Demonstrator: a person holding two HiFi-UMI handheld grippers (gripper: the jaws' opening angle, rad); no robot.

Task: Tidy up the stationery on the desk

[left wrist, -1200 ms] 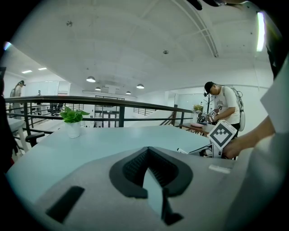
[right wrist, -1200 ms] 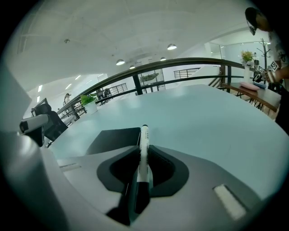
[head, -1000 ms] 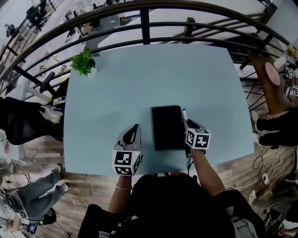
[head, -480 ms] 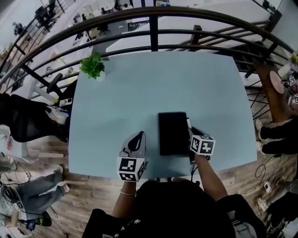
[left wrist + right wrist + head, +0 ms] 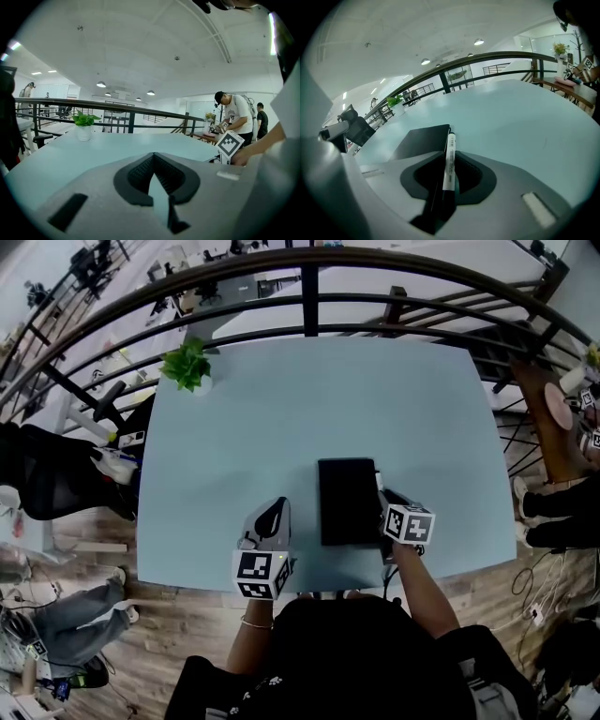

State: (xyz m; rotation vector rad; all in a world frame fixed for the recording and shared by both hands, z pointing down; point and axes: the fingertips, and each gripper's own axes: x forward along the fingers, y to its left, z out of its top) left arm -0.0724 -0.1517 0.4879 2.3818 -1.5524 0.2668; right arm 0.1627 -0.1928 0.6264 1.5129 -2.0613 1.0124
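Observation:
On the light blue desk a black notebook lies closed near the front edge. A white pen with a black cap runs along the notebook's right edge. My right gripper is at the pen's near end. In the right gripper view the pen runs straight out between the jaws of that gripper, which are shut on it, with the notebook just to its left. My left gripper hovers left of the notebook, apart from it. Its jaws are shut and hold nothing.
A small potted plant stands at the desk's far left corner. A dark metal railing runs behind the desk. People stand at the left and at another table to the right.
The two grippers and the notebook keep their places relative to each other. Only the head view has shifted slightly.

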